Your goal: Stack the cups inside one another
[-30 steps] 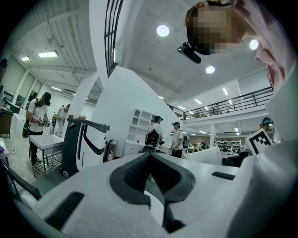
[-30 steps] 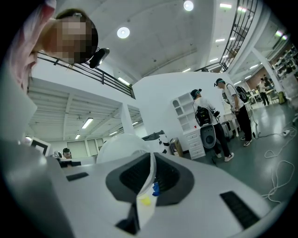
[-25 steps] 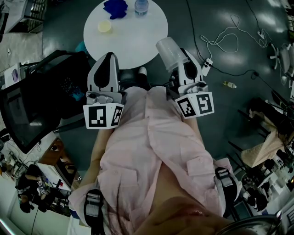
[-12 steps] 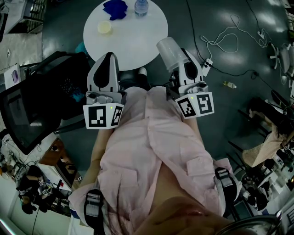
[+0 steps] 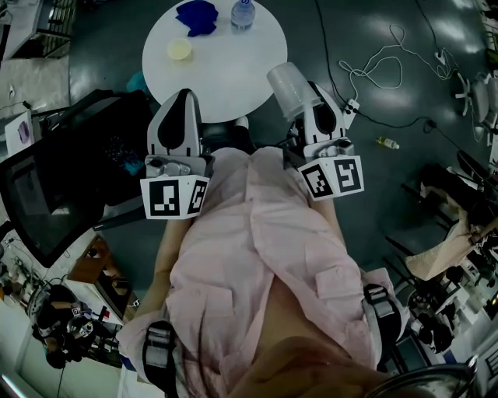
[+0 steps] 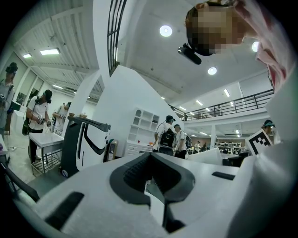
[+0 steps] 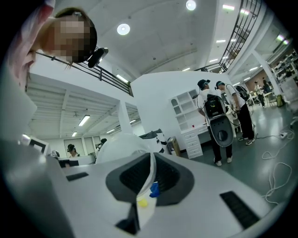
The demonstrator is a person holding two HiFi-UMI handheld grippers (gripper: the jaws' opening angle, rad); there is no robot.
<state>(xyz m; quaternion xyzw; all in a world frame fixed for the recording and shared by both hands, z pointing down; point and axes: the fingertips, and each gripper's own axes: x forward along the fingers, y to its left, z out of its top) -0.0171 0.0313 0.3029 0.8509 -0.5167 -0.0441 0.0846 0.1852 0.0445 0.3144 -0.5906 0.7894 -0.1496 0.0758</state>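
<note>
Right gripper [image 5: 310, 98] is pinching a translucent plastic cup [image 5: 289, 87] by its wall; left gripper [image 5: 182, 99] is sitting clenched, empty. Lowering it squarely over the small yellow cup [image 5: 179, 50], if cup it is, is advisable.

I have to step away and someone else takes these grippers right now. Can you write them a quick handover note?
Left gripper: jaws together, nothing between them.
Right gripper: shut on the wall of a clear cup, held in the air near the edge of the white round table.
On the table: a small yellow round thing, possibly a cup but too small to tell, a blue crumpled thing and a bottle.
Done: one cup is in hand; nothing is nested yet.
Left: find the other cup or cups and nest them.
</note>
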